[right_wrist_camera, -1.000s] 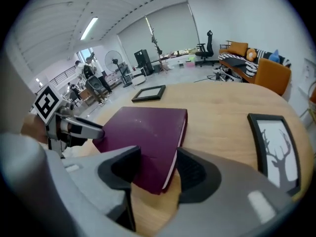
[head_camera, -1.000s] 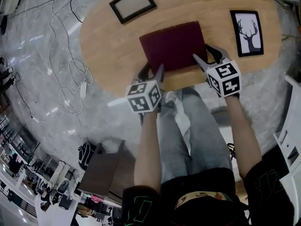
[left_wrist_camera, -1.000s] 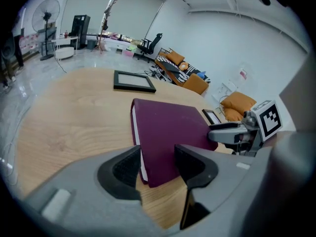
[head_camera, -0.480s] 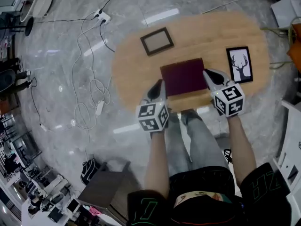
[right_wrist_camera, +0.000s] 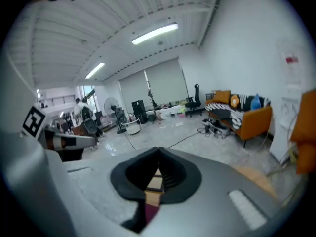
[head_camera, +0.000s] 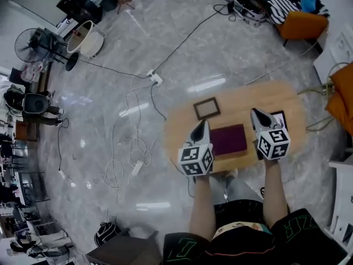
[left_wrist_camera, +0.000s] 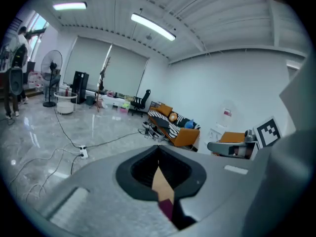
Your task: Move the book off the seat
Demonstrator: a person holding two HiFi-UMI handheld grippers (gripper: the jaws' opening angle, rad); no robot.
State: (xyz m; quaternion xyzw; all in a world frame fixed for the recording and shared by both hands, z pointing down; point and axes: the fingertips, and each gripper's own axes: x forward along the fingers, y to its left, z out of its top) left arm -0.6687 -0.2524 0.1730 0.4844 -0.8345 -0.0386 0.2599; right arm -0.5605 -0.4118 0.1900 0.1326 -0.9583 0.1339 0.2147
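Observation:
A dark red book [head_camera: 229,139] lies flat on the oval wooden seat [head_camera: 179,123], far below both grippers in the head view. Held up high, my left gripper [head_camera: 202,125] overlaps the book's left edge in that view and my right gripper [head_camera: 255,114] stands over its right side. Both are shut with nothing between the jaws. In the left gripper view the left gripper [left_wrist_camera: 159,154] leaves only a slit, showing a strip of wood and book [left_wrist_camera: 167,209]. The right gripper [right_wrist_camera: 158,157] looks the same, with the book [right_wrist_camera: 150,211] below the slit.
A small dark picture frame [head_camera: 207,108] lies on the seat behind the book; a deer picture [head_camera: 278,116] is mostly hidden by the right gripper. Cables and a power strip [head_camera: 154,79] trail over the marble floor at left. An orange chair [head_camera: 300,24] stands far right.
Both grippers' jaws went from open beside the book to shut and empty. The grippers and the head rose well away from the seat; the book stays where it lay.

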